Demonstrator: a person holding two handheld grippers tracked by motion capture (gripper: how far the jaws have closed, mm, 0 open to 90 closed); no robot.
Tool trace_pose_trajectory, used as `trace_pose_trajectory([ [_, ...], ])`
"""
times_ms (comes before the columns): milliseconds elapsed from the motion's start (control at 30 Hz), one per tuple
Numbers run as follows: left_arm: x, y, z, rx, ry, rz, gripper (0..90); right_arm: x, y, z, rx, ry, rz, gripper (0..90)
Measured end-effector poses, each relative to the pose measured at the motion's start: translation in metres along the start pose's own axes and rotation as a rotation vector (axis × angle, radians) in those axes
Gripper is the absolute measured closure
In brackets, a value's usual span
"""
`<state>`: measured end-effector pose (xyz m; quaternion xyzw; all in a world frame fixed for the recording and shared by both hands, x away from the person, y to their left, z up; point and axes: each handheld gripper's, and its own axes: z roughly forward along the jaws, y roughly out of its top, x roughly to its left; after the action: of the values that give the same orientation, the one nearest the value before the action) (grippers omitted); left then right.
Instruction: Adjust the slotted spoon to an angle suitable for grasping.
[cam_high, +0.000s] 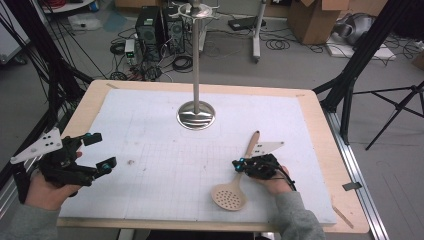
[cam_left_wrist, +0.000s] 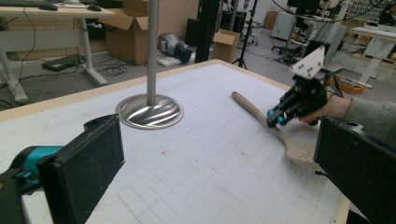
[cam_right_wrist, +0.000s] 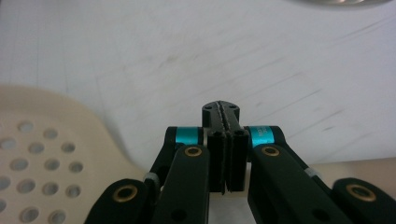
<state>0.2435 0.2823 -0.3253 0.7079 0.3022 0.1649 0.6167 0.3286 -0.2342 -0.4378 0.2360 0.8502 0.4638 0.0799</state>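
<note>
A beige perforated spoon (cam_high: 229, 196) lies on the white mat, its head toward the near edge and its handle pointing away toward the pole. My right gripper (cam_high: 239, 165) is shut, its pads pressed together with nothing between them, and it hovers right over the spoon's handle near the head. In the right gripper view the right gripper (cam_right_wrist: 223, 112) points at bare mat, the spoon's holed head (cam_right_wrist: 42, 154) sits at lower left. My left gripper (cam_high: 101, 150) is open and empty at the table's left side; its view shows the spoon (cam_left_wrist: 254, 109) and the right gripper (cam_left_wrist: 275, 117) far off.
A metal pole on a round shiny base (cam_high: 196, 115) stands at the mat's far middle, also the base (cam_left_wrist: 149, 111) in the left gripper view. The white gridded mat (cam_high: 165, 165) covers a wooden table (cam_high: 325, 150). Computers, boxes and cables lie on the floor beyond.
</note>
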Motion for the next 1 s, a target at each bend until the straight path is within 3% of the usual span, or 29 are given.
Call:
trace_pose_trajectory([
  [67,0.000,0.000,0.001,0.001,0.001,0.001,2.0,-0.010,0.002,-0.015,-0.028,-0.048,0.015,89.8],
  [233,0.000,-0.001,0.001,0.004,0.006,0.001,2.0,-0.020,0.002,-0.028,-0.036,-0.096,0.039,89.7],
  [300,0.000,0.000,0.000,0.000,0.007,0.002,2.0,-0.026,-0.001,-0.032,-0.005,-0.129,0.051,89.7],
  [400,0.000,0.000,0.000,-0.002,0.007,0.001,2.0,-0.029,-0.004,-0.034,0.009,-0.140,0.064,89.8],
  [700,0.001,-0.001,-0.001,0.001,0.009,-0.003,2.0,-0.037,-0.017,-0.024,0.088,-0.188,0.072,89.7],
  [1000,0.001,-0.001,-0.004,0.001,0.016,-0.003,2.0,-0.041,-0.019,-0.015,0.094,-0.185,0.079,89.7],
])
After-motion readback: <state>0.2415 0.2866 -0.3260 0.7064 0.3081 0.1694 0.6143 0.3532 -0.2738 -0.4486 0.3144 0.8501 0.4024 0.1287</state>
